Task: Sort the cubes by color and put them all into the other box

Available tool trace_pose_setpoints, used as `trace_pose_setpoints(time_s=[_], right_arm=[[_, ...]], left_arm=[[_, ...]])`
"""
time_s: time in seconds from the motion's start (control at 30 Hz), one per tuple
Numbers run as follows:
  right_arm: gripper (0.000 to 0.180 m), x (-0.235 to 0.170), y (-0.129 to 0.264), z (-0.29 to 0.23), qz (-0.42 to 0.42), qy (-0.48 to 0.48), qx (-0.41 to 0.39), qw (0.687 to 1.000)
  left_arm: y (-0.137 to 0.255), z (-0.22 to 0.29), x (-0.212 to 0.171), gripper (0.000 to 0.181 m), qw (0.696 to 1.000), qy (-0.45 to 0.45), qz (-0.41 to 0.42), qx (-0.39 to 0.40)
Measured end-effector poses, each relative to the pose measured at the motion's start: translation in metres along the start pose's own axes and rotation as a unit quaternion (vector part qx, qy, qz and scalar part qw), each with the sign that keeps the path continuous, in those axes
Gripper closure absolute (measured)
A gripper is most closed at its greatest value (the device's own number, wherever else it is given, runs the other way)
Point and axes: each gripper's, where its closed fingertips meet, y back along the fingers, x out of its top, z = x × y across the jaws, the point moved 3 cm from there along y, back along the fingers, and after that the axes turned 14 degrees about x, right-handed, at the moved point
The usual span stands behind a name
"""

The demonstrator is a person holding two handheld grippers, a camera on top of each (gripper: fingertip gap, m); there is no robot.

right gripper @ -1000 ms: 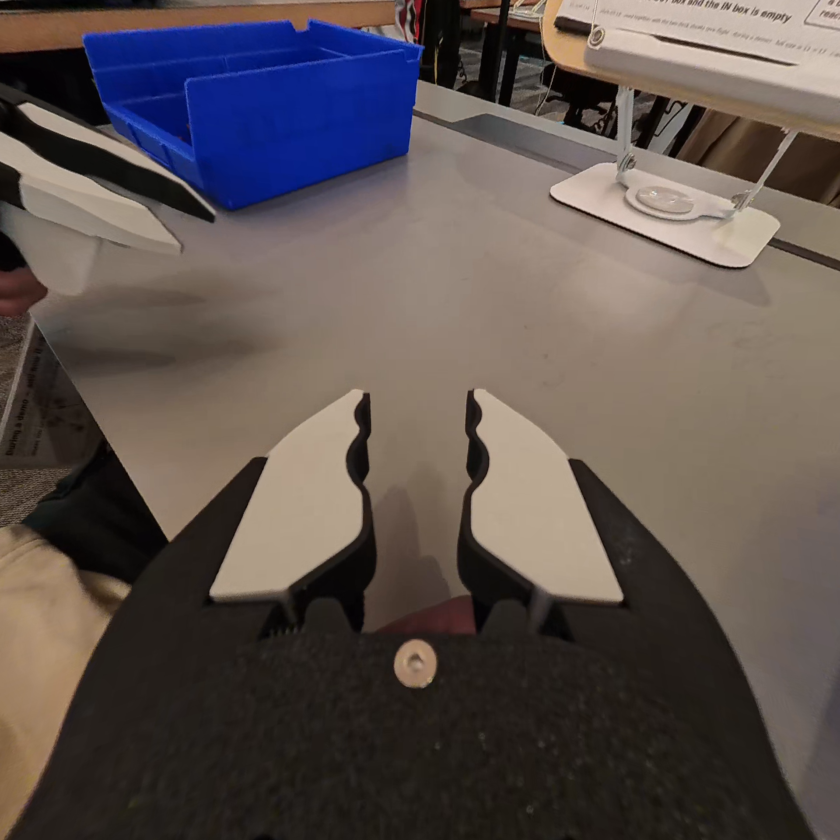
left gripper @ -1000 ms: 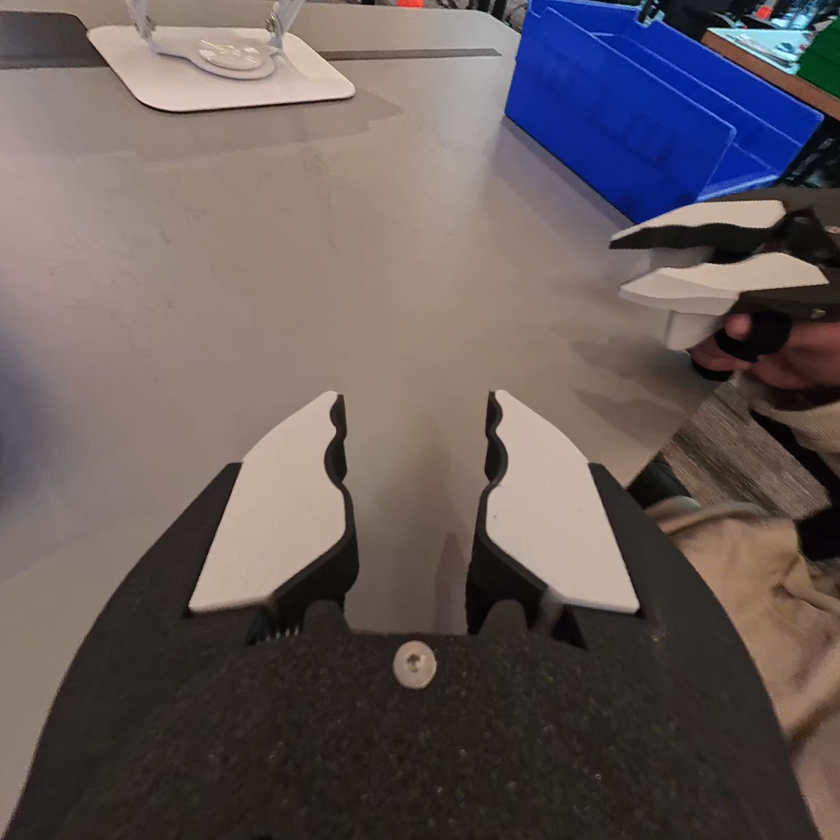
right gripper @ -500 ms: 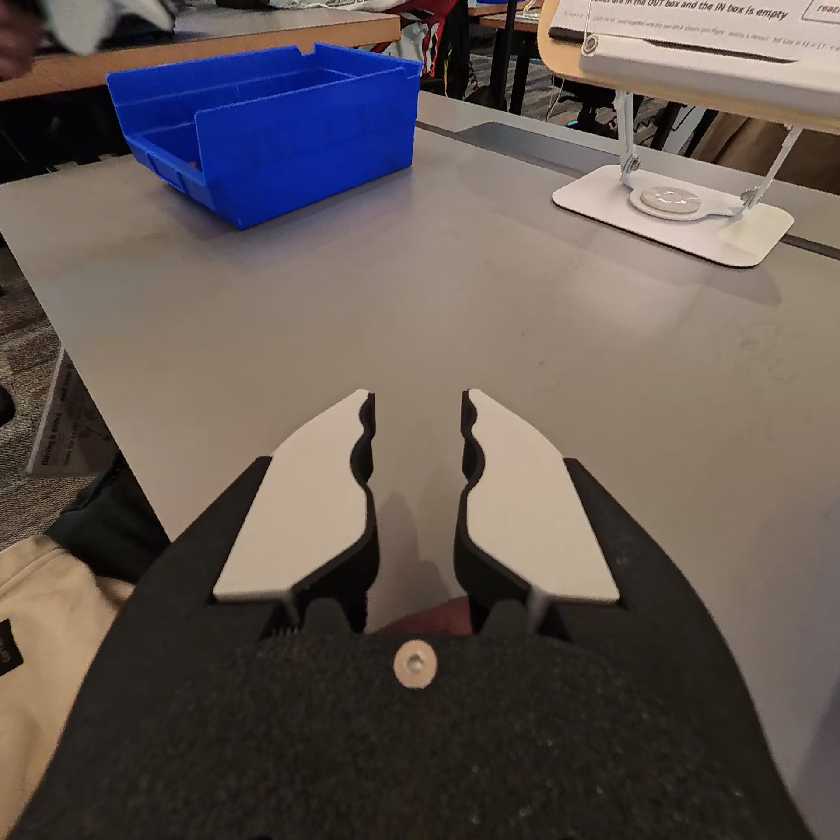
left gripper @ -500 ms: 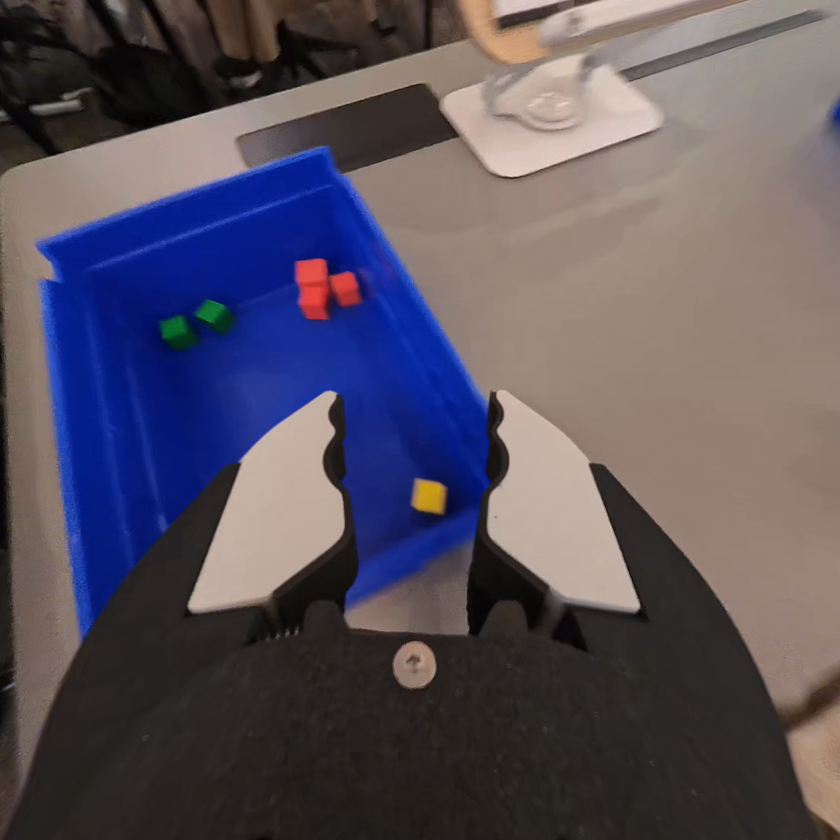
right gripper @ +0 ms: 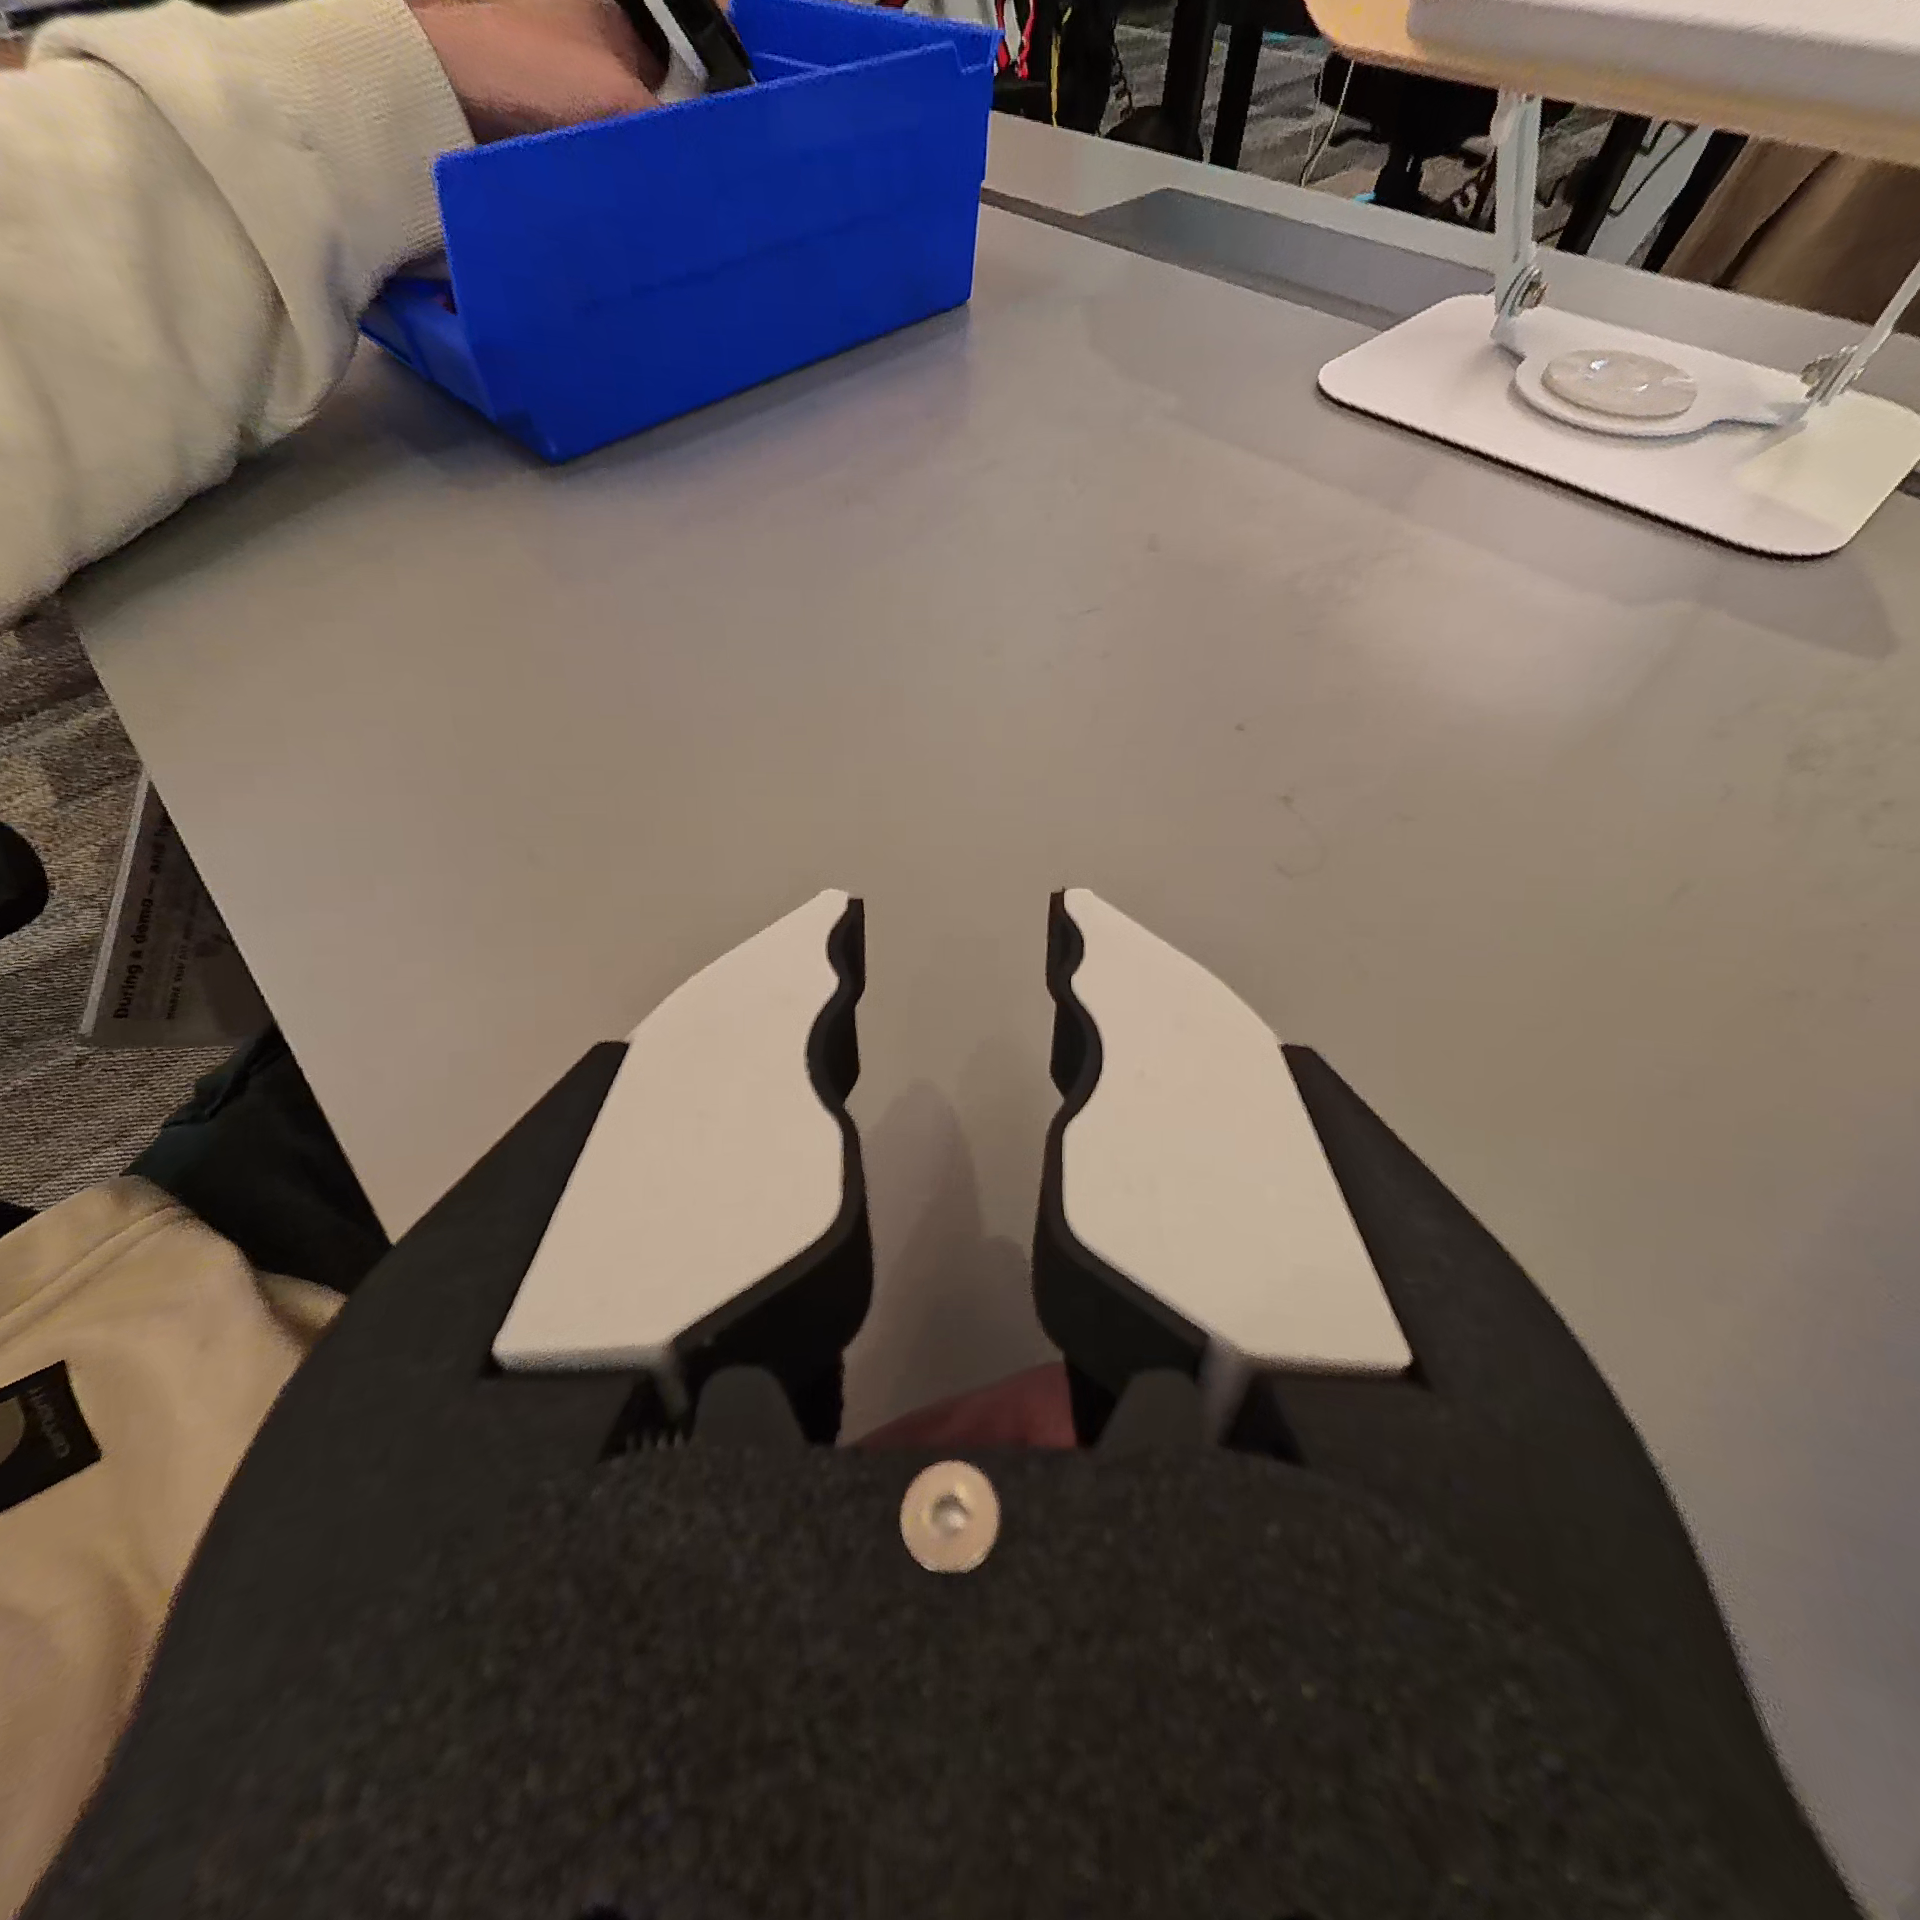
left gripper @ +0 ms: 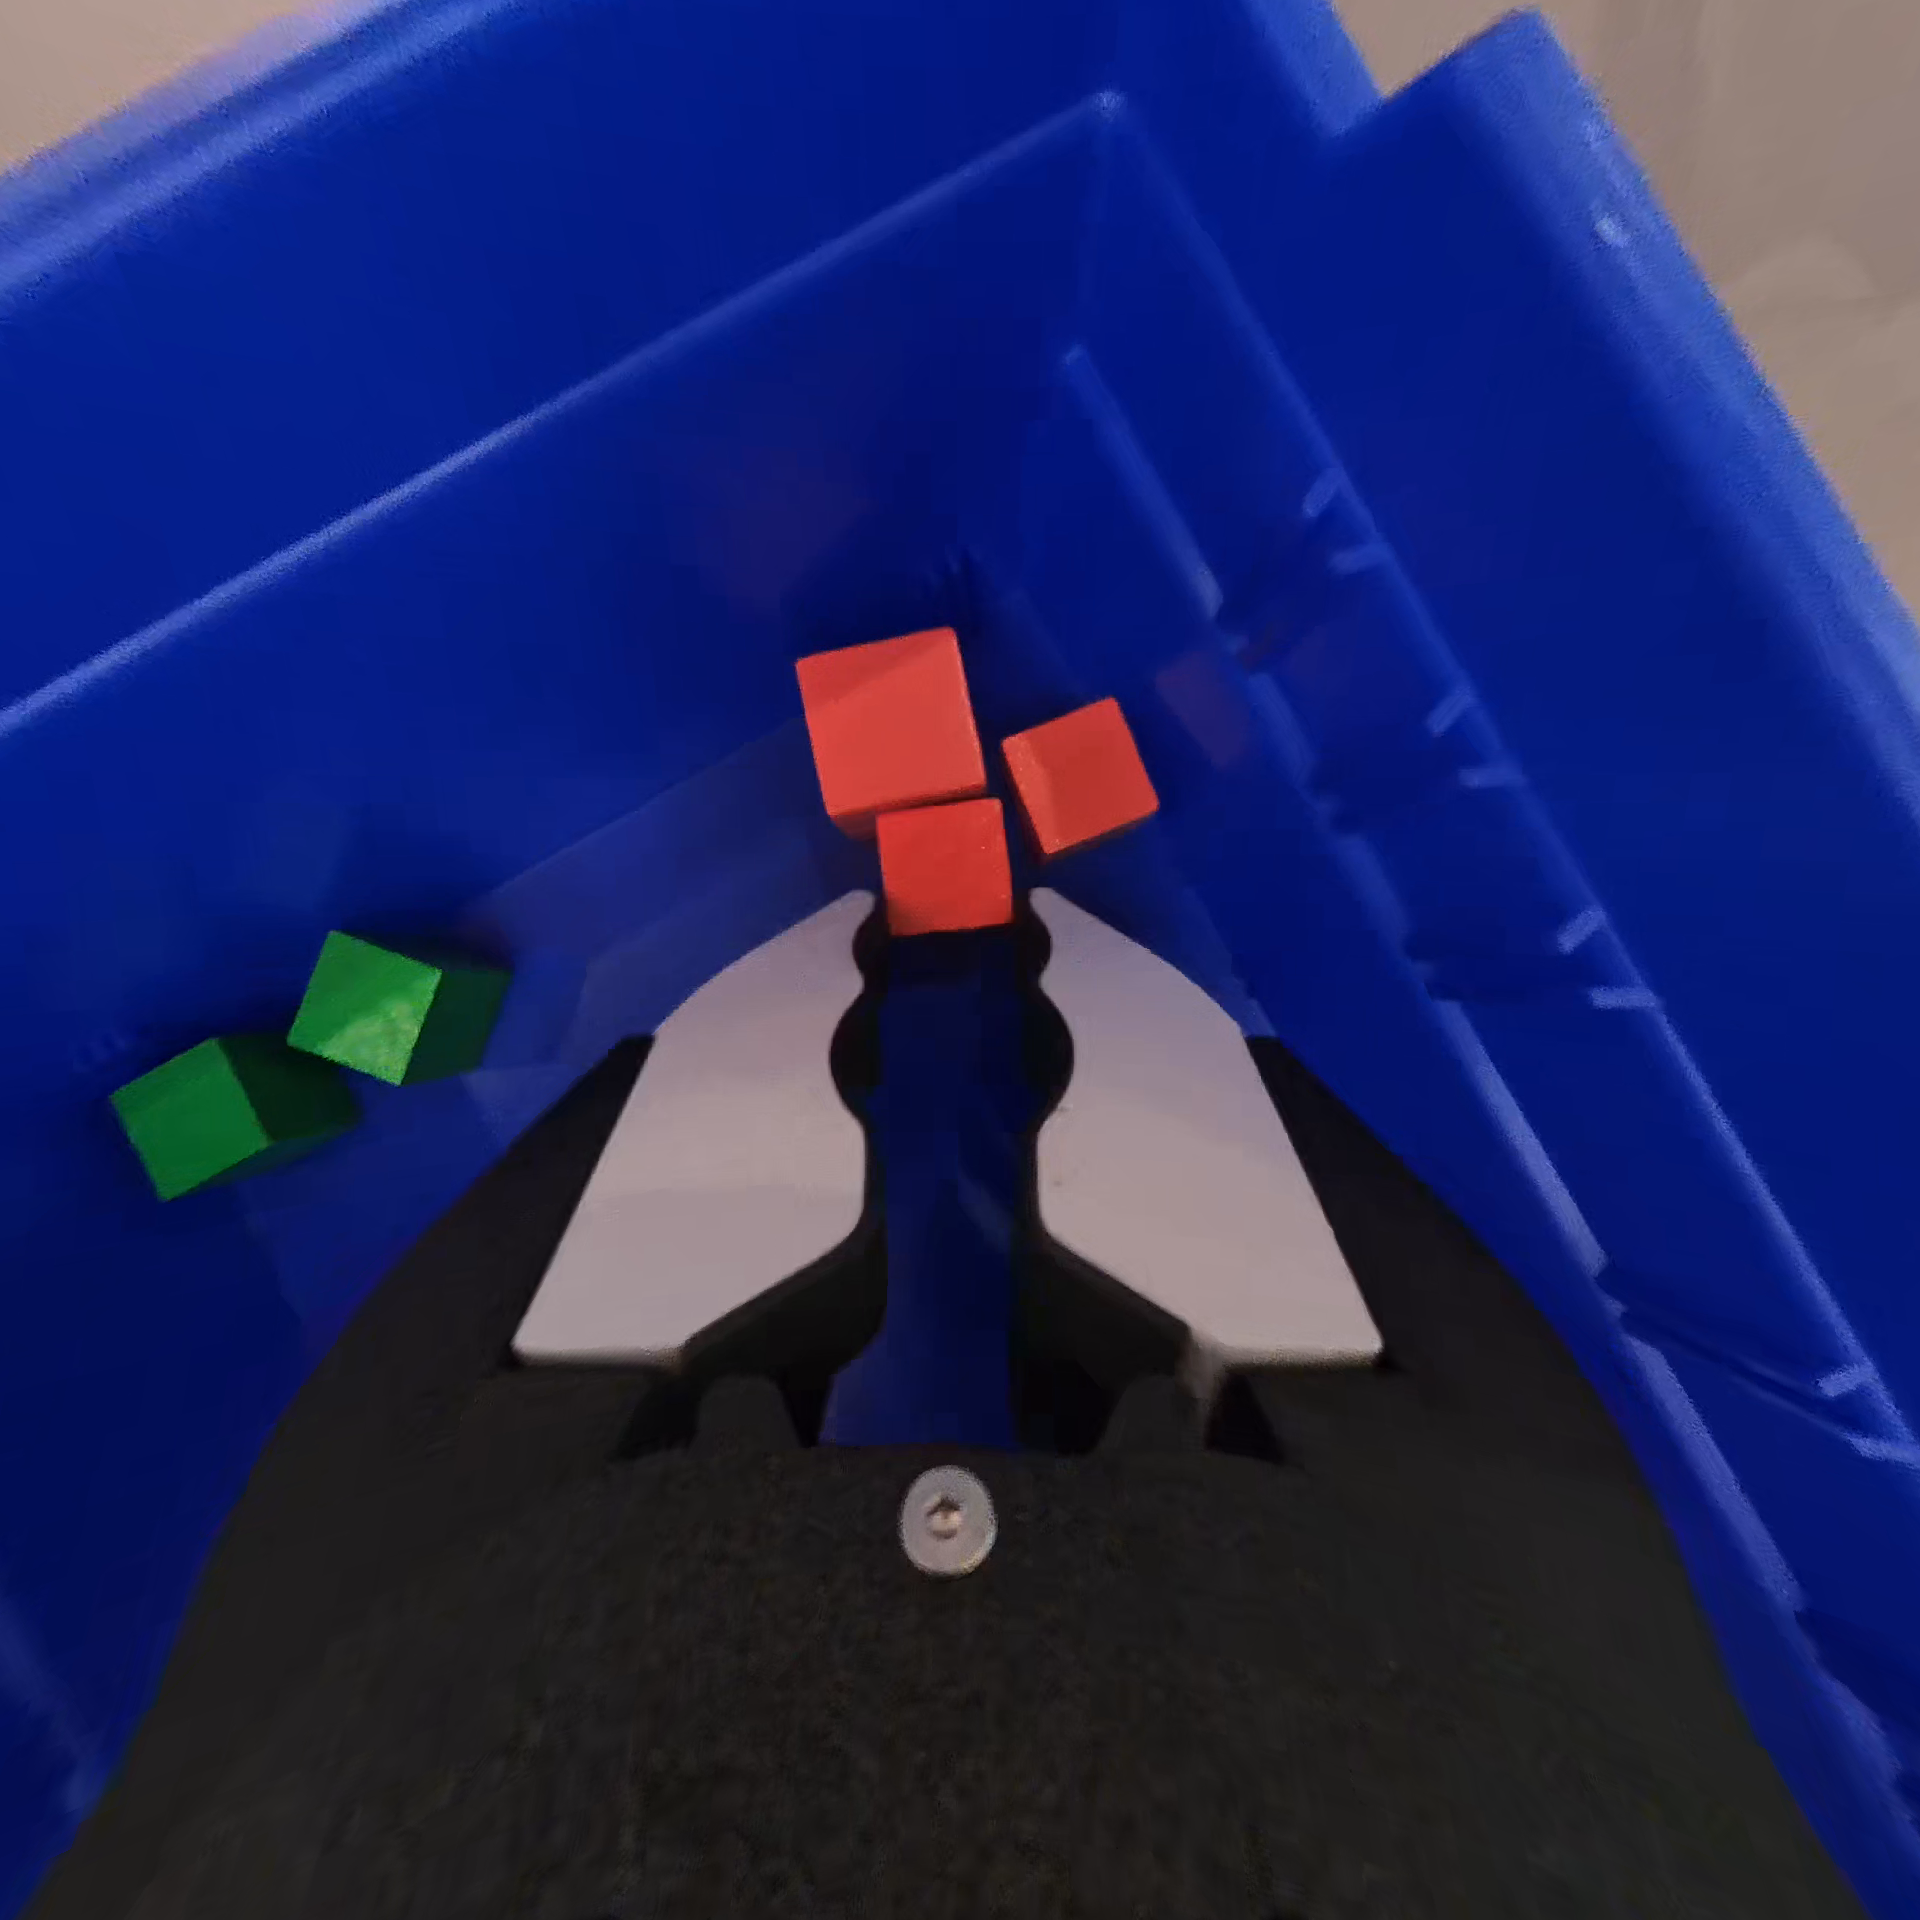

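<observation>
While in the box (left gripper: 623, 468) corner, left fingers (left gripper: 727, 1143) narrow around 1 red cube (left gripper: 945, 868), grip unclear; right fingers (right gripper: 707, 1143) parted over table (right gripper: 1143, 675).

Three red cubes (left gripper: 943, 868) cluster touching in a corner of the blue box (left gripper: 623, 436), one between the left tool's (left gripper: 948, 920) tips; two green cubes (left gripper: 395, 1006) lie touching, leftward.

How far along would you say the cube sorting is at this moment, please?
Nothing looks moved yet. The left gripper is inside the blue box, jaws around the nearest red cube; whether it is gripped is unclear. Two more red cubes and two green cubes remain. The right gripper is open above the table.
</observation>
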Motion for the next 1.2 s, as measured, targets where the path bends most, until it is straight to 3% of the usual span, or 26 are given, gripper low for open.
trace_pose_setpoints(time_s=[0.13, 0.23, 0.4, 0.5, 0.6, 0.77, 0.83, 1.0, 1.1, 1.2], right_arm=[[0.148, 0.0, 0.005, 0.002, 0.006, -0.007, 0.0, 1.0], [0.149, 0.001, 0.01, 0.003, 0.01, -0.01, -0.001, 1.0], [0.149, 0.008, 0.025, 0.01, 0.019, 0.006, -0.02, 1.0], [0.149, 0.015, 0.039, 0.025, 0.02, 0.023, -0.046, 0.998], [0.149, 0.02, 0.054, 0.038, 0.037, -0.007, -0.044, 0.998], [0.15, 0.016, 0.059, 0.05, 0.084, -0.087, -0.002, 0.993], [0.149, 0.021, 0.053, 0.047, 0.103, -0.077, 0.019, 0.992], [0.137, 0.048, 0.016, 0.014, 0.067, 0.141, 0.059, 0.986], [0.137, 0.072, -0.002, -0.006, 0.093, 0.246, 0.053, 0.963], [0.139, 0.084, -0.012, -0.02, 0.112, 0.286, 0.063, 0.95]], left_arm=[[0.006, -0.004, -0.002, 0.158, 1.0, 0.002, 0.018, -0.001], [0.031, -0.006, -0.006, 0.158, 0.999, 0.005, 0.046, -0.001], [0.129, 0.02, -0.011, 0.158, 0.98, 0.018, 0.197, -0.037], [0.191, 0.065, -0.018, 0.159, 0.944, 0.034, 0.313, -0.103], [0.229, 0.119, -0.03, 0.159, 0.915, 0.026, 0.365, -0.169], [0.234, 0.199, -0.046, 0.159, 0.899, -0.015, 0.354, -0.257], [0.232, 0.222, -0.044, 0.159, 0.891, -0.006, 0.338, -0.303], [0.25, 0.288, -0.027, 0.159, 0.813, 0.078, 0.257, -0.516], [0.252, 0.315, -0.018, 0.159, 0.789, 0.086, 0.224, -0.565], [0.25, 0.333, -0.014, 0.159, 0.769, 0.103, 0.184, -0.604]])
